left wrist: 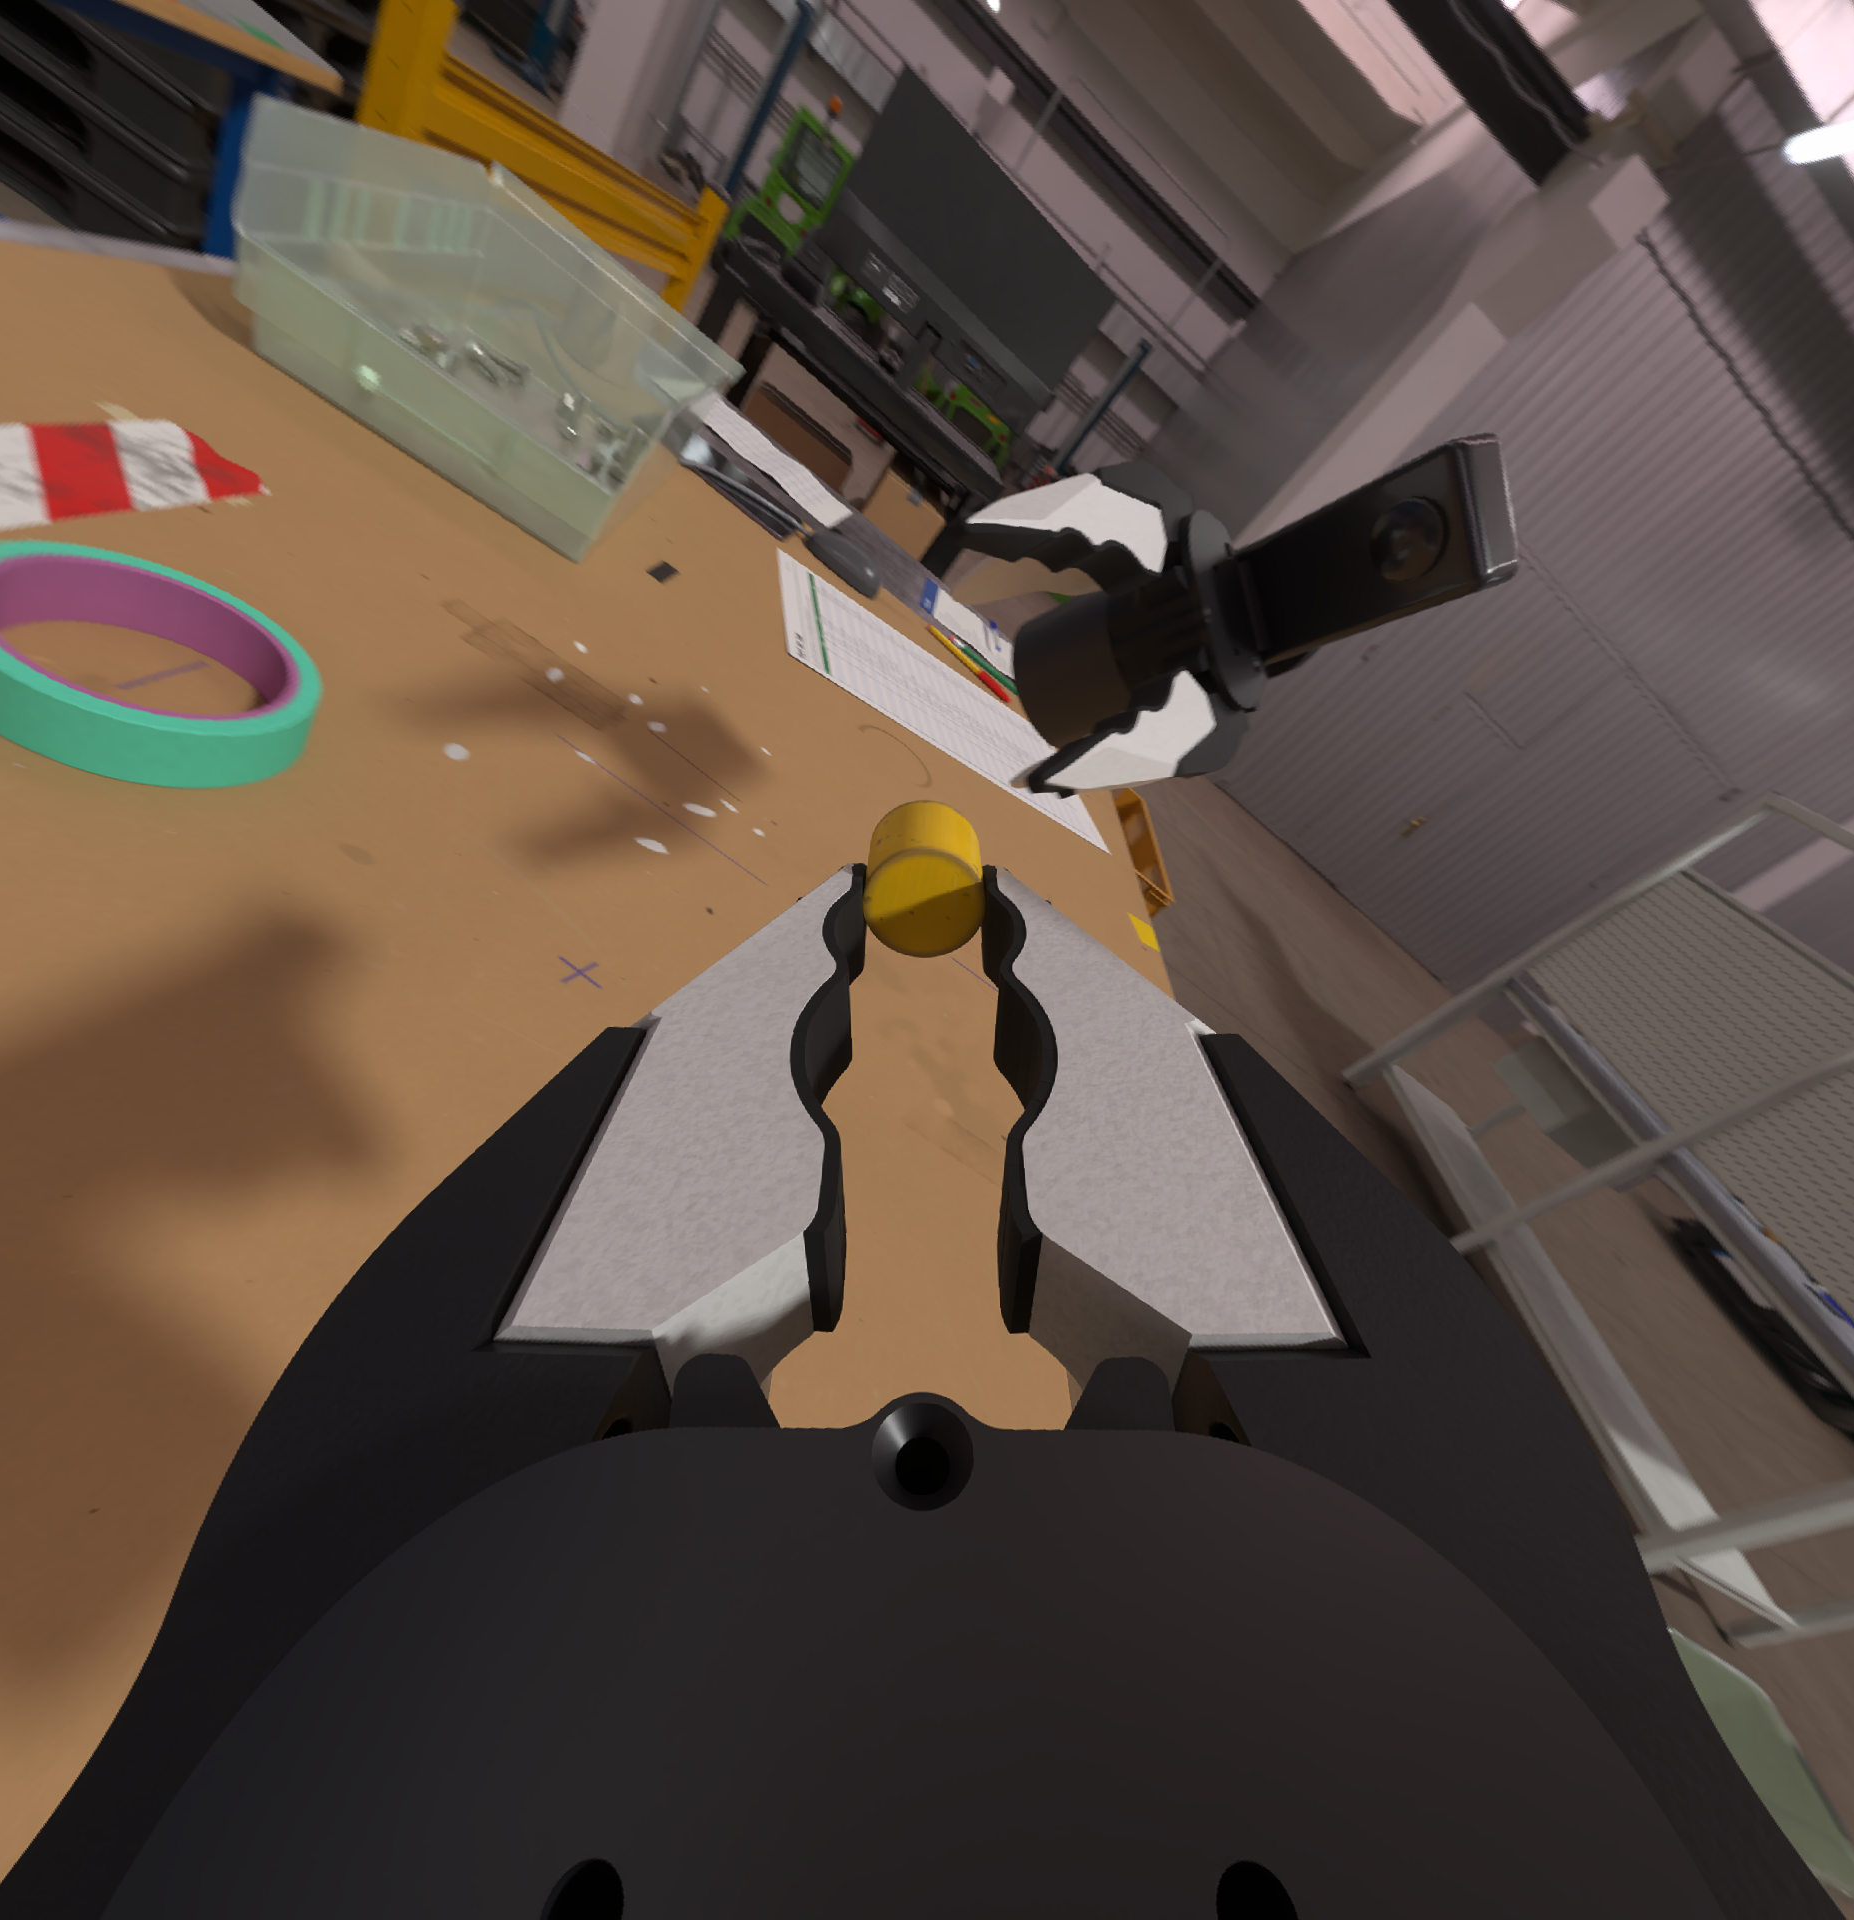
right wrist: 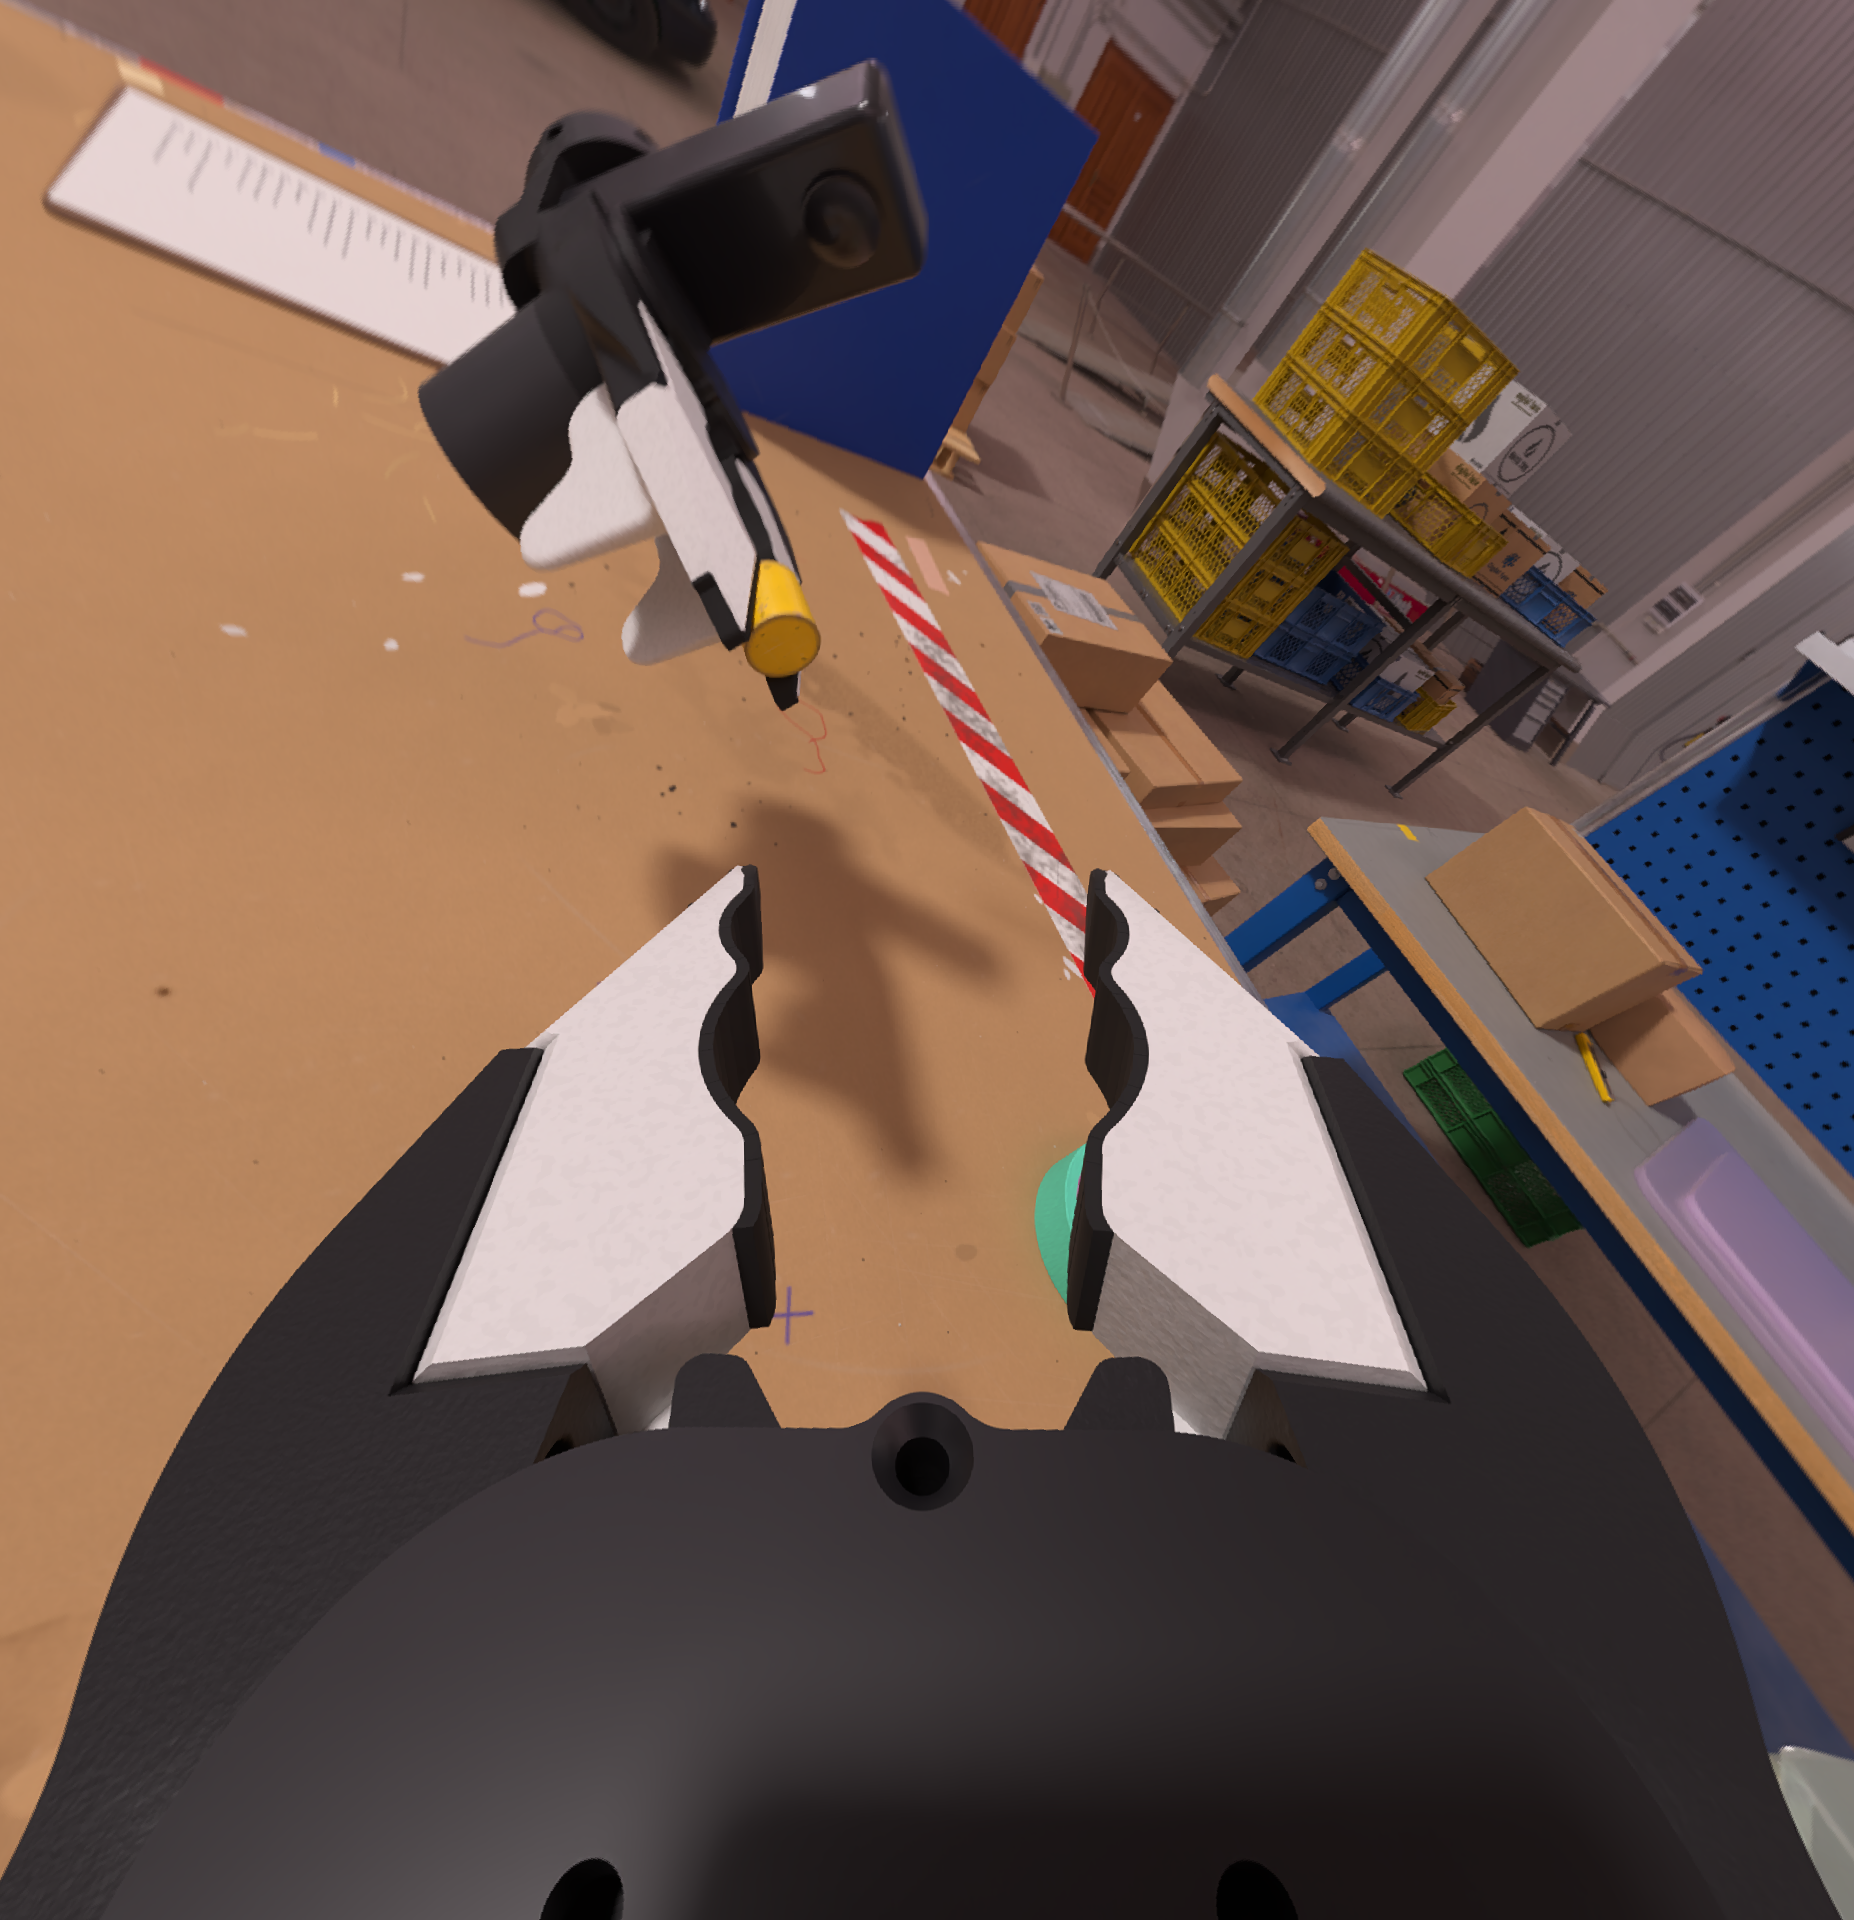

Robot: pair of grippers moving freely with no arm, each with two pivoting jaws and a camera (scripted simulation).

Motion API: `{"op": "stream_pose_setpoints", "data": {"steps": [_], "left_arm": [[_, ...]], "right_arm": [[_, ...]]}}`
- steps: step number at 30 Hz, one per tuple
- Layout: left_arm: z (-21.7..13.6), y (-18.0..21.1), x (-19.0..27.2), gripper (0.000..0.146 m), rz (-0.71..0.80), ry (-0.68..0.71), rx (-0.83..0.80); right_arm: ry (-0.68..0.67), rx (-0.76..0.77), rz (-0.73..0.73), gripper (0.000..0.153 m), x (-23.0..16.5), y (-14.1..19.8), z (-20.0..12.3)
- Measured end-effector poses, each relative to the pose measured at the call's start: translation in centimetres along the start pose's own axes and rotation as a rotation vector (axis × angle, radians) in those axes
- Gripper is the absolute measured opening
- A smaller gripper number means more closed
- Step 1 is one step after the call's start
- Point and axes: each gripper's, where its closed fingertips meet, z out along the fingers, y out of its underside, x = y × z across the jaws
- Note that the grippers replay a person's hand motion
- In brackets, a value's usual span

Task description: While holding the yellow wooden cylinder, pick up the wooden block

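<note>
Clearly yellow wooden cylinder pinched between fingers

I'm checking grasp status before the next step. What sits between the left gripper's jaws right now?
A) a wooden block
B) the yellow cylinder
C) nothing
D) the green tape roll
B: the left gripper has its jaws closed on the yellow cylinder at their tips, above the table.

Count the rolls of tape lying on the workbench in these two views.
1. A green tape roll with a purple core lies flat on the workbench, left of the left gripper. The right wrist view shows only its edge. Others may lie out of view.
</note>
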Motion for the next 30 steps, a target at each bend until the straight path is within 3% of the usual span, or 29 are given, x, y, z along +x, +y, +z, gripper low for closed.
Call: {"op": "stream_pose_setpoints", "data": {"steps": [7, 14, 22, 30], "left_arm": [[0.0, -0.9, -1.5, 0.021, 0.174, -0.245, 0.057], [1.5, -0.1, -1.3, 0.021, 0.306, -0.361, 0.028], [2.0, 0.0, -0.3, 0.021, 0.373, -0.384, 0.024], [2.2, -0.3, 0.6, 0.021, 0.375, -0.359, 0.042]], "right_arm": [[0.047, -0.030, 0.114, 0.063, 1.8, 0.5, -2.1], [0.134, -0.059, 0.258, 0.063, 2.1, 1.8, -4.3], [0.236, -0.096, 0.438, 0.063, 1.8, 3.2, -6.5], [0.263, -0.177, 0.488, 0.063, -0.1, 4.5, -6.0]]}}
